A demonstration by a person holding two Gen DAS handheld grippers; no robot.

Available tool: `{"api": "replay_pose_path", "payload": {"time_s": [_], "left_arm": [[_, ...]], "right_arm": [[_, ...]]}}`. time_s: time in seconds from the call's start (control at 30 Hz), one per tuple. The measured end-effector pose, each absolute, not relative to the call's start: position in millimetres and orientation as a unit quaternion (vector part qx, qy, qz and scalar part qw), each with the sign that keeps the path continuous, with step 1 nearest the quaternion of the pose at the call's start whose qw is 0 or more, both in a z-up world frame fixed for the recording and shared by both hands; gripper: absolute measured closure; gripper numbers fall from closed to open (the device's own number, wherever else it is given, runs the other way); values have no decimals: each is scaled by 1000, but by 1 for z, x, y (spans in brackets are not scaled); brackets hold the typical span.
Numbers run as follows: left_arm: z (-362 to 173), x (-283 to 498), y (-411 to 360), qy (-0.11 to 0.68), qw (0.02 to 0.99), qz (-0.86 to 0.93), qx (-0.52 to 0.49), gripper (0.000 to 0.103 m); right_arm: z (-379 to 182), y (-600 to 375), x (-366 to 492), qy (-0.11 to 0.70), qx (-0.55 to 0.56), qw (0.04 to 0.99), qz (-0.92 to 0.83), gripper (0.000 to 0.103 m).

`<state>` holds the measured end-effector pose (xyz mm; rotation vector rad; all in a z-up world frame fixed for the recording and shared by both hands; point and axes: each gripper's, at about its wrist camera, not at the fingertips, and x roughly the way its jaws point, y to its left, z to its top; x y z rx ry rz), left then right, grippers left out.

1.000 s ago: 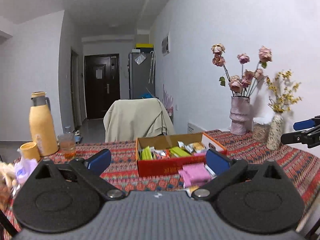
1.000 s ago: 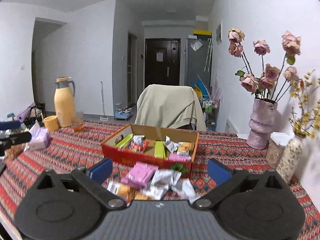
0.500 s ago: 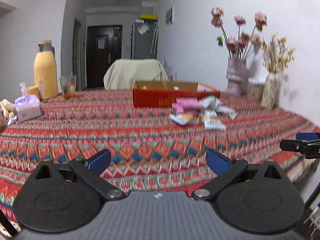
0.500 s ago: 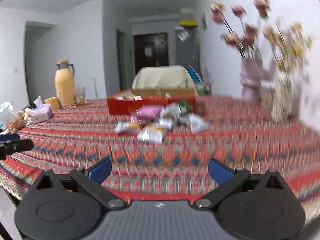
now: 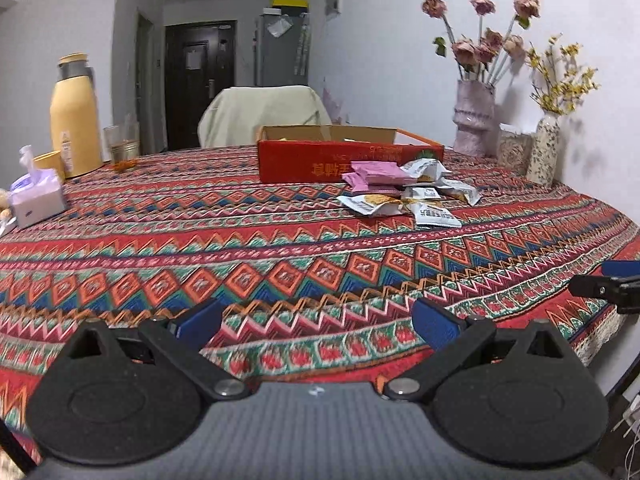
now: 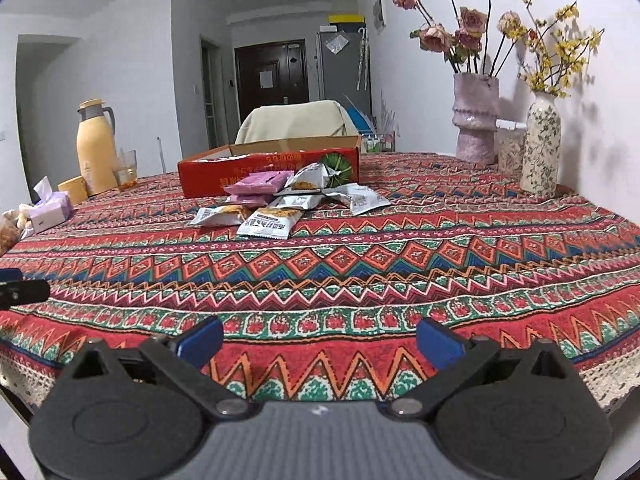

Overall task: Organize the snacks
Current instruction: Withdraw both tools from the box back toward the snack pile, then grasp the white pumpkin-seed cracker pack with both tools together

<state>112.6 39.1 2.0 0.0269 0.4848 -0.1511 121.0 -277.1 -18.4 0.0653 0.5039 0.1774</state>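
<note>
Patterned red tablecloth (image 5: 280, 248) fills the left wrist view, running back to a white wall and a dark door. Compared with a second ago, when this camera looked down into the red box (image 5: 320, 164), it now sits low at the near table edge, and only the box's front wall shows. The left gripper (image 5: 316, 320) hangs over the near cloth with its jaws spread wide, holding nothing. Pink and white snack packets (image 5: 400, 192) lie in a loose heap touching the box's front right. A yellow thermos (image 5: 76, 120) and tissue pack (image 5: 36, 196) stand far left, a pink vase (image 5: 474, 120) far right.

From the right wrist view, the same cloth (image 6: 360, 272) spreads ahead; this camera too has dropped and pulled back from the pile since the earlier frames. The right gripper (image 6: 320, 340) is wide apart and empty above the table's hem. The snack packets (image 6: 288, 200) sit well ahead, just before the red box (image 6: 264, 172).
</note>
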Motion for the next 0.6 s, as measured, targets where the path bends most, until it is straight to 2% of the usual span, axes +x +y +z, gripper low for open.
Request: {"api": "replay_pose_path", "payload": {"time_s": [0.13, 0.33, 0.37, 0.43, 0.6], "left_arm": [[10, 144, 30, 232, 964, -114, 55, 0], [16, 223, 4, 223, 943, -196, 148, 1], [15, 237, 0, 230, 939, -205, 152, 2], [12, 272, -7, 252, 928, -224, 159, 12], [3, 337, -19, 263, 918, -256, 150, 13]], "right_arm": [[-12, -276, 142, 261, 44, 959, 105, 3], [-1, -261, 191, 270, 40, 954, 126, 15], [1, -258, 201, 272, 39, 953, 129, 16], [4, -252, 219, 275, 34, 952, 132, 16], [7, -242, 251, 278, 20, 950, 140, 16]]}}
